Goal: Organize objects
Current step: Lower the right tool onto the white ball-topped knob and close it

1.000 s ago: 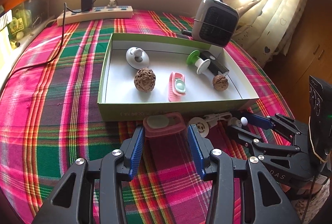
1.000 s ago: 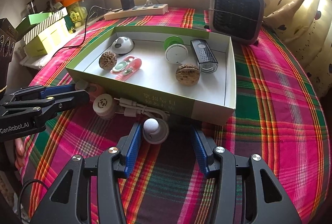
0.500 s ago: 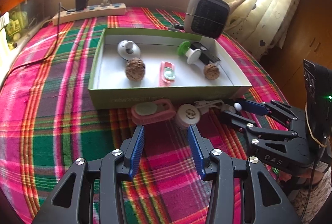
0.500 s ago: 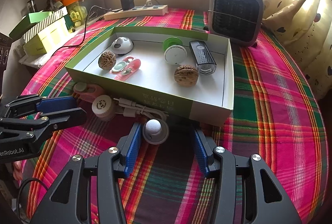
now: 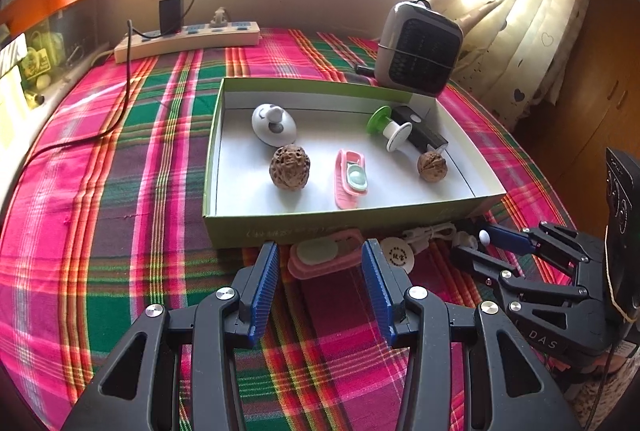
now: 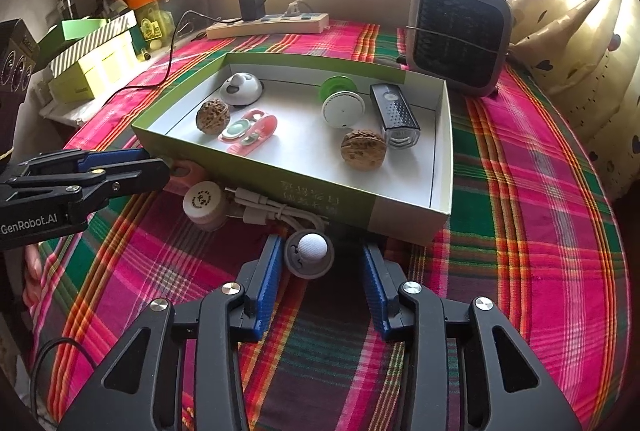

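A green box [image 5: 320,227] [image 6: 280,183] with a white floor sits on the plaid cloth. It holds two walnuts, a white knob, a pink case, a green-and-white spool and a black grater. In front of it lie a second pink case [image 5: 324,257], a round white cap [image 5: 396,253] [image 6: 204,201], a white cable [image 6: 272,209] and a small grey knob with a white ball [image 6: 310,255]. My left gripper [image 5: 320,259] [image 6: 156,163] is open, its tips on either side of the pink case. My right gripper [image 6: 320,251] [image 5: 476,245] is closing around the grey knob; only its left pad is against it.
A grey fan heater [image 6: 460,35] stands behind the box's right corner, and a power strip [image 5: 188,39] with a black charger lies at the back. Green boxes [image 6: 96,63] sit off the left edge. Curtains hang at the right. Bare cloth stretches left and right of the box.
My left gripper has come forward, so the pink case now lies between its tips. The right gripper's jaws have narrowed around the grey knob without shifting place.
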Available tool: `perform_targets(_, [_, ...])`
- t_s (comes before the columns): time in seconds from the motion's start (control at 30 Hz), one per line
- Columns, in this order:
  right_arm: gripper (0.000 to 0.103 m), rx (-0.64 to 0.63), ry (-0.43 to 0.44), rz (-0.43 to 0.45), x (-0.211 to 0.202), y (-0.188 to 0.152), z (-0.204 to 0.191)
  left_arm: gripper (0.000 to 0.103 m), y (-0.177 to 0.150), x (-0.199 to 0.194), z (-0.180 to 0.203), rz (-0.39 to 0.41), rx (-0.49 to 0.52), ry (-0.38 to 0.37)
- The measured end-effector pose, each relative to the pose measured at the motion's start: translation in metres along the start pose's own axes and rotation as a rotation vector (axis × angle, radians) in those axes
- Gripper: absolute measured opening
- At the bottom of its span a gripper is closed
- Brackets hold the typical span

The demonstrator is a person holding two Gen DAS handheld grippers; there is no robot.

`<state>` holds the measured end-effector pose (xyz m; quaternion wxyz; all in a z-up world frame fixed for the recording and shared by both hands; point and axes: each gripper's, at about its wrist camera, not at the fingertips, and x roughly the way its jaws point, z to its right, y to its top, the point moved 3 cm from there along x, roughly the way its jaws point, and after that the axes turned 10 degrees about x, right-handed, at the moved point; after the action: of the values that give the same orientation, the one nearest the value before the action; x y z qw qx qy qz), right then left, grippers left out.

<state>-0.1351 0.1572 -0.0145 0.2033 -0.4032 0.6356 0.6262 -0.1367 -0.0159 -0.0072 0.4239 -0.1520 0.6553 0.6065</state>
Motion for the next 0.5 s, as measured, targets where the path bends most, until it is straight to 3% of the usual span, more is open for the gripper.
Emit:
perform_targets(0.2, [0.027,-0.007,0.004,-0.002,0.0001,-0.0013,-0.0013,0.041,0.0018,0.0041,0.0039,-0.012,0.019,-0.015])
perform_targets(0.5, [0.027,-0.010,0.007,-0.004,-0.0005,-0.0012,-0.0001,0.041,-0.0041,0.0017,0.0100,-0.028,0.033,-0.026])
